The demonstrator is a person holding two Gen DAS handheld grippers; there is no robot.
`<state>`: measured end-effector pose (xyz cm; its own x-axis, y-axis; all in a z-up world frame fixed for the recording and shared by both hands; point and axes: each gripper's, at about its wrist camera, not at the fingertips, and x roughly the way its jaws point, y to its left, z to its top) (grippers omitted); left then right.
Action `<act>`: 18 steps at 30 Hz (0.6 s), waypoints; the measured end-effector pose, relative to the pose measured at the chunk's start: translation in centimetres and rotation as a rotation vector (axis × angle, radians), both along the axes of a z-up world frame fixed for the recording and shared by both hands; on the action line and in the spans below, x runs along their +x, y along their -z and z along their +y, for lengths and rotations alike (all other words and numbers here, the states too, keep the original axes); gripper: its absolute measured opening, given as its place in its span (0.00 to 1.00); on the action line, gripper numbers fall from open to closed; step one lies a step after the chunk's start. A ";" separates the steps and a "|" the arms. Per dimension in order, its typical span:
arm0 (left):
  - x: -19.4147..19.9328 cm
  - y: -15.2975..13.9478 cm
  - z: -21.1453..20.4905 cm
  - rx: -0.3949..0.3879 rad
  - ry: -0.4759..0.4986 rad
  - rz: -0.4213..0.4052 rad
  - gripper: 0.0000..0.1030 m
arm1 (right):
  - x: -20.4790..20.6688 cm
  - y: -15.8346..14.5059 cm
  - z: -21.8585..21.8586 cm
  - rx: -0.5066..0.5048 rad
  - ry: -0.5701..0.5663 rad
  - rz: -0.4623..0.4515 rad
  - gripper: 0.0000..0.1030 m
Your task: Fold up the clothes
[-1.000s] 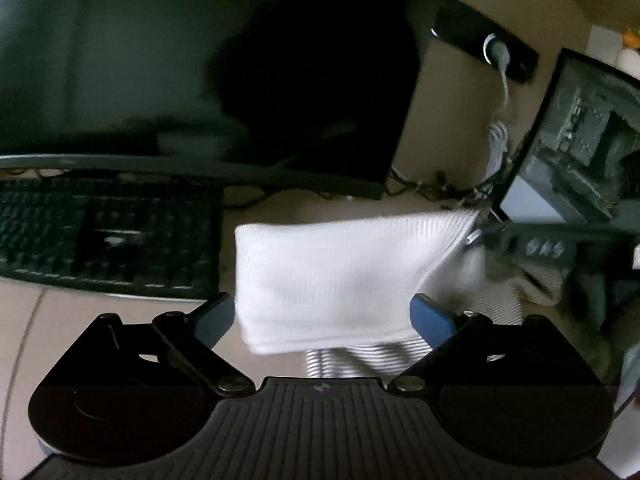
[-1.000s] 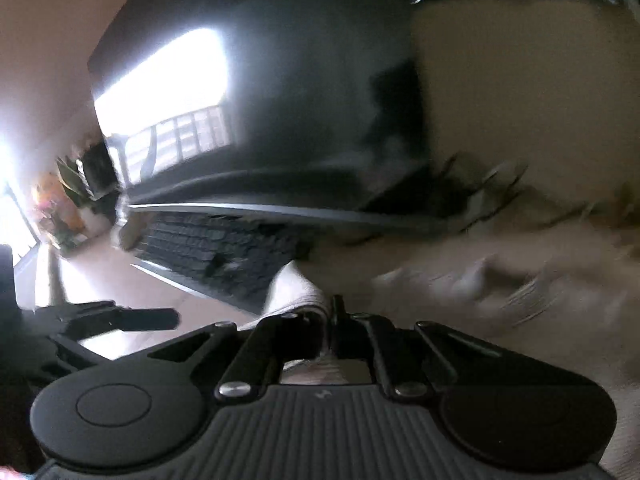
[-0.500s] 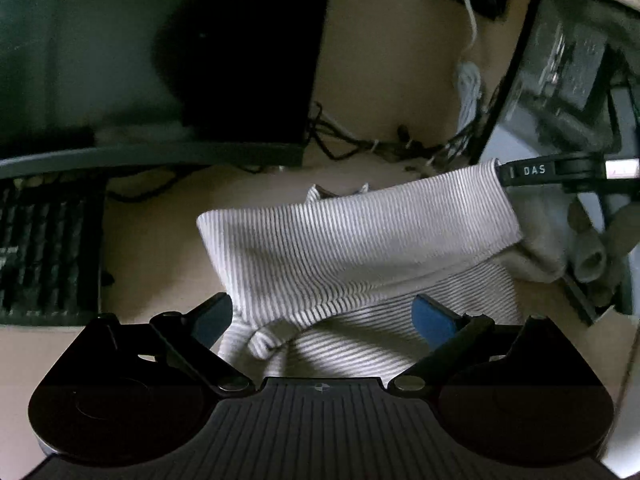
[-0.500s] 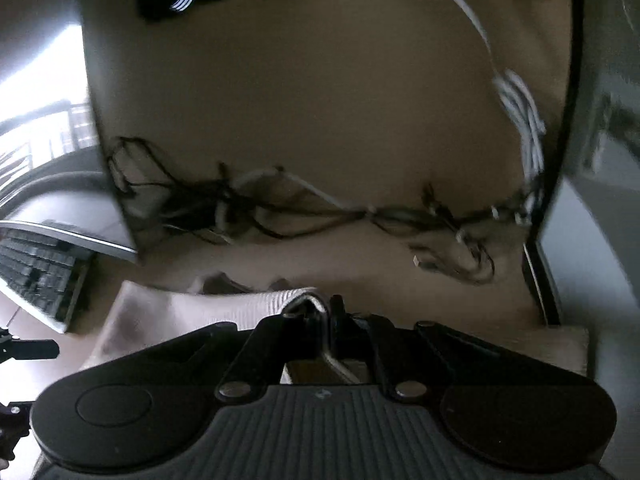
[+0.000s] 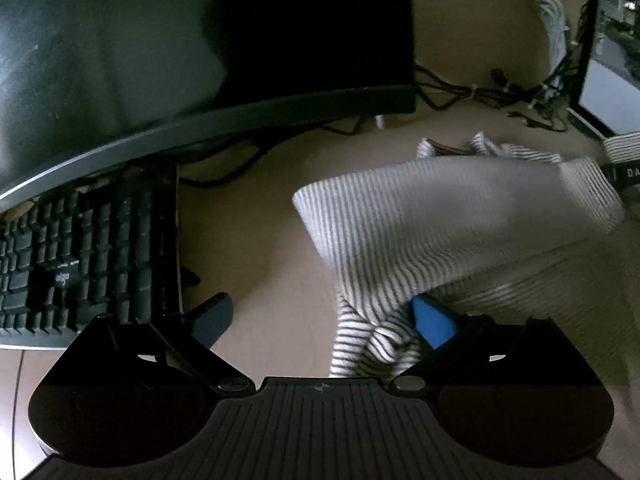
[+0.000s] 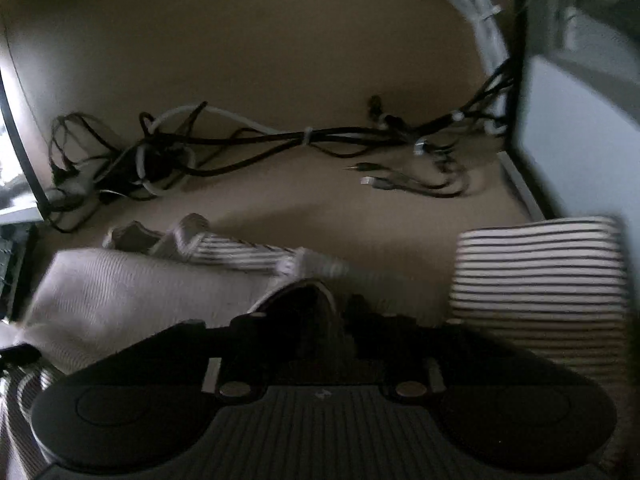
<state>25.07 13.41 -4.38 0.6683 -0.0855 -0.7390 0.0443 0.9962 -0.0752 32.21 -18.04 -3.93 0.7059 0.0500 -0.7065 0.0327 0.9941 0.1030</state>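
Observation:
A white garment with thin dark stripes (image 5: 452, 224) lies on the tan desk, its upper layer folded over and held up at the right. In the left wrist view my left gripper (image 5: 322, 314) is open just left of the garment; its right blue pad (image 5: 434, 320) touches the cloth's lower fold, and its left pad (image 5: 212, 314) is over bare desk. My right gripper (image 6: 340, 304) is shut on the garment's folded edge (image 6: 132, 288), low over the desk. Its tip (image 5: 624, 174) shows at the right edge of the left wrist view.
A black keyboard (image 5: 80, 256) and a curved monitor (image 5: 200, 60) stand to the left. Tangled cables (image 6: 280, 140) lie along the back wall. A second screen (image 6: 580, 128) stands at the right, with a folded striped piece (image 6: 536, 276) in front of it.
The right gripper carried the garment's edge rightward and lower toward the desk. The left gripper's view swung left, so the garment now sits at its right pad instead of between the fingers.

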 end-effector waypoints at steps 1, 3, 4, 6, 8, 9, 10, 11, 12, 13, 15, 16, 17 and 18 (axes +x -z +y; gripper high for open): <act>-0.2 -0.2 0.2 -0.027 -0.003 0.006 0.96 | -1.1 -0.9 0.0 -0.043 0.001 -0.025 0.37; -0.5 -0.5 0.7 -0.082 -0.010 0.019 0.97 | -3.9 -2.6 0.0 -0.144 -0.008 -0.092 0.45; -0.7 -0.6 0.9 -0.109 -0.014 0.025 0.97 | -5.0 -3.4 0.1 -0.203 -0.009 -0.119 0.48; -1.0 -1.0 1.3 -0.164 -0.020 0.038 0.97 | -6.7 -4.5 0.2 -0.352 0.000 -0.156 0.48; -1.2 -1.0 1.0 -0.208 -0.010 0.045 0.98 | -7.1 -4.9 -0.3 -0.445 0.017 -0.160 0.48; -1.4 -0.9 0.4 -0.214 0.011 0.046 0.99 | -6.9 -4.9 -0.7 -0.472 0.026 -0.155 0.45; -1.5 -0.8 -0.1 -0.219 0.033 0.048 0.99 | -6.3 -4.9 -1.0 -0.487 0.029 -0.145 0.38; -1.6 -0.7 -0.7 -0.223 0.053 0.050 1.00 | -5.7 -4.8 -1.2 -0.498 0.028 -0.137 0.36; -1.8 -0.6 -1.2 -0.224 0.070 0.054 1.00 | -5.1 -4.7 -1.2 -0.512 0.025 -0.135 0.36; -2.0 -0.5 -1.6 -0.226 0.088 0.058 1.00 | -4.4 -4.6 -1.1 -0.530 0.009 -0.132 0.36; -2.4 -0.3 -2.5 -0.230 0.122 0.066 1.00 | -2.8 -4.3 -0.5 -0.565 -0.054 -0.116 0.37; -2.6 -0.2 -2.8 -0.237 0.136 0.070 1.00 | -1.9 -4.1 0.1 -0.598 -0.104 -0.092 0.42; -2.7 -0.1 -3.1 -0.240 0.150 0.070 1.00 | -1.0 -4.0 0.7 -0.635 -0.142 -0.066 0.45; -2.9 0.0 -3.3 -0.245 0.161 0.069 1.00 | -0.1 -3.9 1.2 -0.652 -0.175 -0.045 0.47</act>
<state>22.16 10.10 -4.34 0.5805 -0.3672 -0.7268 0.1863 0.9288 -0.3204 32.06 -16.80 0.00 0.7558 -0.2602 -0.6008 -0.1242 0.8440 -0.5218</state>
